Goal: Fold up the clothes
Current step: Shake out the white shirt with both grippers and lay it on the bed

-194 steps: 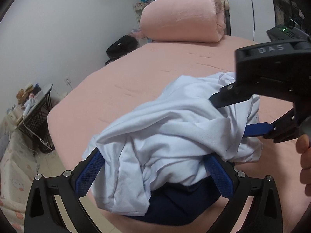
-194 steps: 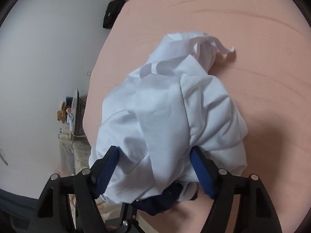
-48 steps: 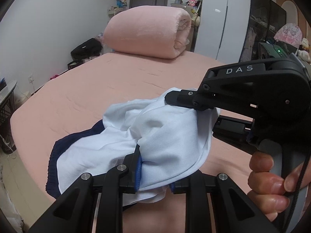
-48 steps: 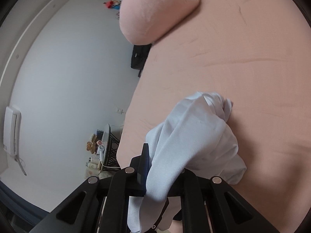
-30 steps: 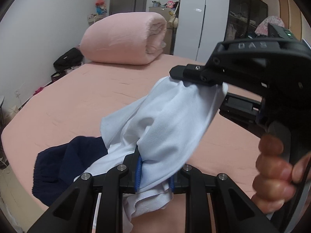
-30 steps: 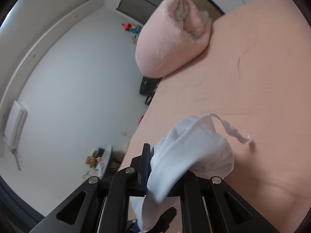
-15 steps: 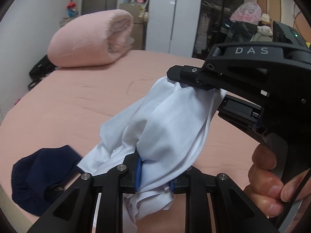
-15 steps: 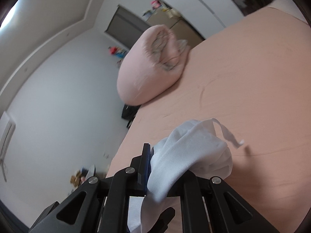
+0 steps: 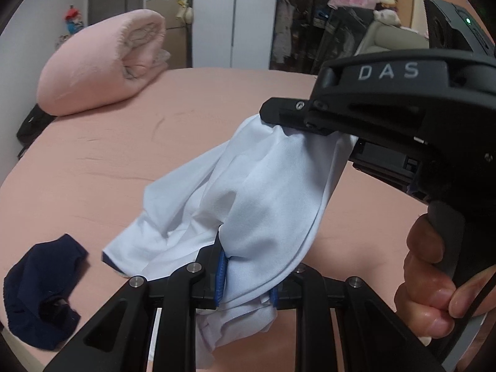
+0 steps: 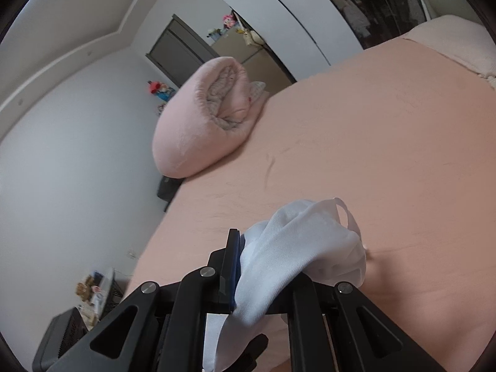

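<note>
The left gripper (image 9: 246, 274) was clamped on a bunched fold of the white, thin-knit garment (image 9: 263, 192); the right gripper (image 10: 263, 274) pinched another part of it. The garment now hung raised between both grippers above the pink-sheeted bed (image 9: 108, 161), whereas seconds earlier it lay heaped over the dark navy crumpled garment (image 9: 43, 291). That piece now lay separate, so spreading the white garment flat appeared next.

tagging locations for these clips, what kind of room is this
Most likely a home bedroom: a bed with a pink sheet, a rolled pink duvet at its far end, and an open wardrobe of hanging clothes behind it.
</note>
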The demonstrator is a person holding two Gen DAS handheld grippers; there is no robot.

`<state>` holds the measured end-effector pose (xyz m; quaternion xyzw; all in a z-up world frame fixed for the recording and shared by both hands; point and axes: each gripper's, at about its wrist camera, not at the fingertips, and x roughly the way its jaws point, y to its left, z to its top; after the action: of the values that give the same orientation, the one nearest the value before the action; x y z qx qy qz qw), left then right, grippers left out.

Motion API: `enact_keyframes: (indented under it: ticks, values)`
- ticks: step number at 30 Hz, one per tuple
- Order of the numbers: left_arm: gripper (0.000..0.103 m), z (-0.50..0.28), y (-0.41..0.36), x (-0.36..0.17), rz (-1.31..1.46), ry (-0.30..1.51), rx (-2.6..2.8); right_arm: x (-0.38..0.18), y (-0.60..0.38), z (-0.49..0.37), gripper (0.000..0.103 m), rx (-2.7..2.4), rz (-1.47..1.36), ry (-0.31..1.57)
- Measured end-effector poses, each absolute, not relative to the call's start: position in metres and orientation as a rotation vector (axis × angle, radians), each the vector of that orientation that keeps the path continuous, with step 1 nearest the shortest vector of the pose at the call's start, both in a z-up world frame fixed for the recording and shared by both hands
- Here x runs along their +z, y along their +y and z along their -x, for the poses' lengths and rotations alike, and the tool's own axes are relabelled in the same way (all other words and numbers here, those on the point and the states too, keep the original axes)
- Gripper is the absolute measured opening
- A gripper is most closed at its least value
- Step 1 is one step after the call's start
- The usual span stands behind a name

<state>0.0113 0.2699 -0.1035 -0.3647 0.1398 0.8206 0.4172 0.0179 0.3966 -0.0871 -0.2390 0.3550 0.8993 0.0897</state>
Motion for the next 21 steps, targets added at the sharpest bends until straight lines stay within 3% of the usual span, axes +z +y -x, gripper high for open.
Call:
enact_keyframes:
  ticks: [5, 14, 17, 19, 21]
  values:
    - [0.019, -0.021, 0.281, -0.111, 0.958, 0.324, 1.983, -0.094, 0.399, -0.033, 0.008, 2.64, 0.781, 0.851]
    - [0.02, -0.039, 0.284, -0.109, 0.955, 0.287, 1.865, -0.109, 0.429, -0.075, 0.008, 2.538, 0.791, 0.874]
    - [0.037, -0.04, 0.276, -0.105, 0.959, 0.299, 1.864, -0.115, 0.436, -0.082, 0.008, 2.509, 0.814, 0.84]
    - [0.064, -0.038, 0.269, -0.101, 0.949, 0.306, 1.894, -0.121, 0.442, -0.085, 0.008, 2.489, 0.825, 0.848]
    - [0.073, -0.036, 0.26, -0.095, 0.922, 0.3, 1.92, -0.127, 0.447, -0.089, 0.008, 2.476, 0.827, 0.879]
